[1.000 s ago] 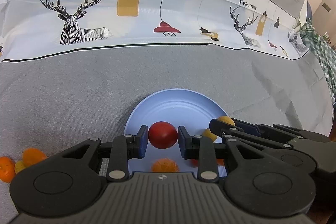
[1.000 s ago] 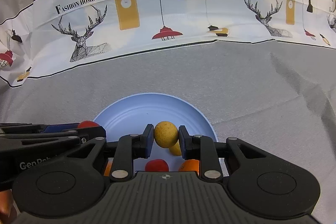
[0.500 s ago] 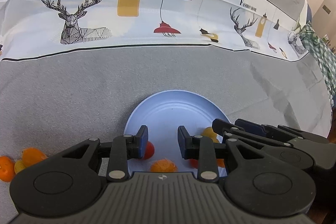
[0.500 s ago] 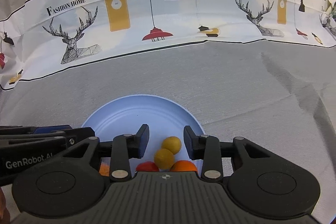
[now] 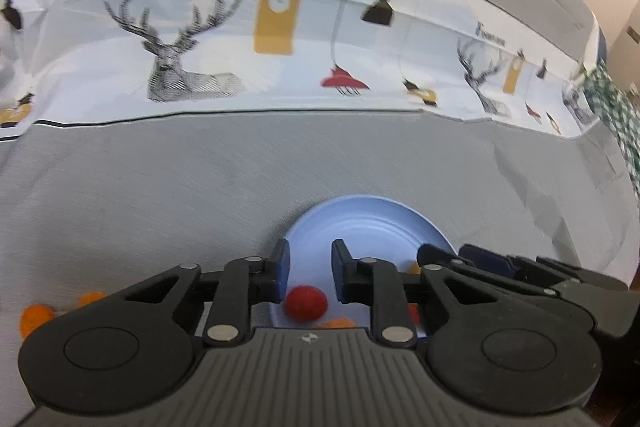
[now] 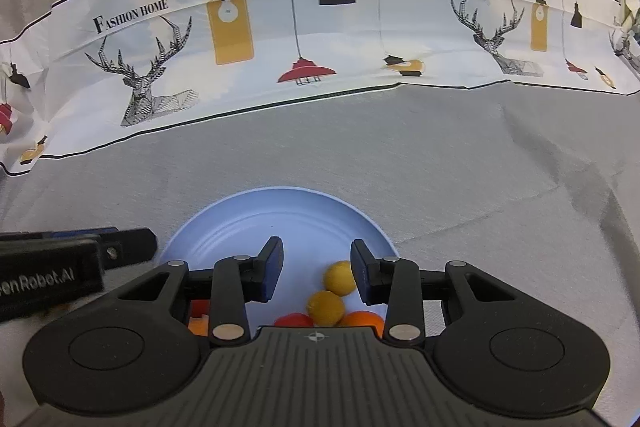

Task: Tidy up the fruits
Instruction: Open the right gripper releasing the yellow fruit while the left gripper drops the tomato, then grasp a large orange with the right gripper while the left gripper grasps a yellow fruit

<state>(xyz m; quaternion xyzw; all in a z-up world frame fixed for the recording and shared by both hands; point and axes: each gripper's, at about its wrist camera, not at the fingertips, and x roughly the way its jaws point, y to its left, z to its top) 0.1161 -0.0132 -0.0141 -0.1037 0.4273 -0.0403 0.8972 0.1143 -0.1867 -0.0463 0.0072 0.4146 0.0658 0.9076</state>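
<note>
Cloth point(image 6: 360, 155), grey w/ deer print, covers the table. I see the blue plate point(image 6: 240, 223) on it, fruit inside. Left gripper point(image 5: 307, 267) is closing, nothing btwn its jaws; red fruit point(image 5: 306, 303) lies on the plate below. Right gripper point(image 6: 316, 271) is spread, empty, above two yellow fruits point(image 6: 326, 307).

Grey cloth-covered surface point(image 6: 400, 155) with a printed white band point(image 6: 360, 39) of deer and lamps across its far side. A blue plate point(image 6: 248, 223) rests near the middle; loose orange fruits point(image 5: 38, 317) lie at the near left.
</note>
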